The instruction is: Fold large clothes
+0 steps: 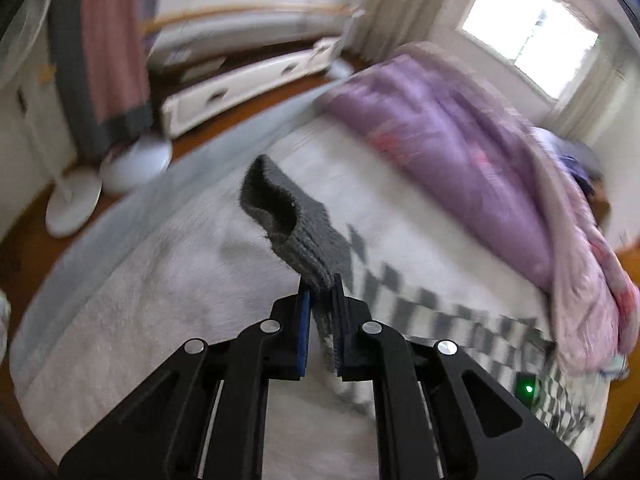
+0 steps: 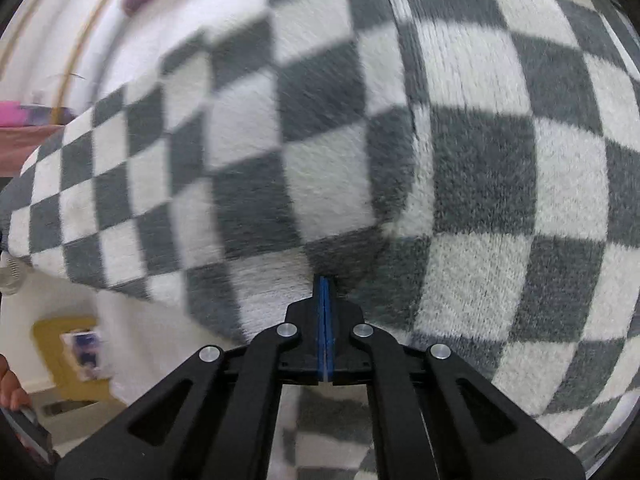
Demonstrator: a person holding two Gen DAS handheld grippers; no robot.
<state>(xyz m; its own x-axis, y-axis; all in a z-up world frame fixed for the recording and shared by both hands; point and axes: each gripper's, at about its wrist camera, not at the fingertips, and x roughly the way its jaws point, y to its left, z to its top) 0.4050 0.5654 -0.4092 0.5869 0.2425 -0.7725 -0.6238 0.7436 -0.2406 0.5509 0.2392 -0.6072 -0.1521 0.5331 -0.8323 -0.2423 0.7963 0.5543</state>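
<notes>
Left wrist view: my left gripper (image 1: 320, 286) is clenched on a grey ribbed cuff (image 1: 288, 224). The cuff stands up from the pads toward 11 o'clock, its open end curled over at the top. Below the pads, checkered fabric hangs down between the fingers. This is part of the sweater (image 1: 472, 328), which trails away toward 4 o'clock across the bed (image 1: 160, 272). The bed cover is pale and fuzzy. A purple quilt (image 1: 460, 140) lies bunched at 1 to 3 o'clock, along the far side of the bed. A white fan base (image 1: 72, 204) stands on the wooden floor at 9 o'clock. A pink and grey garment (image 1: 108, 48) hangs at 11 o'clock. A low white cabinet (image 1: 248, 84) sits at 12 o'clock, a bright window (image 1: 528, 28) at 1 o'clock. The view is motion-blurred.

Right wrist view: my right gripper (image 2: 324, 280) has its blue pads pressed flat together. The tips sit right at the sweater (image 2: 340, 140), in a grey square near a fold. I cannot tell whether any fabric is pinched between them. The grey and white check fills almost the whole view, from 9 o'clock round to 5 o'clock. A seam or fold edge runs from 12 o'clock down toward the tips. A yellow object (image 2: 68, 356) shows at 8 o'clock, too blurred to identify.
</notes>
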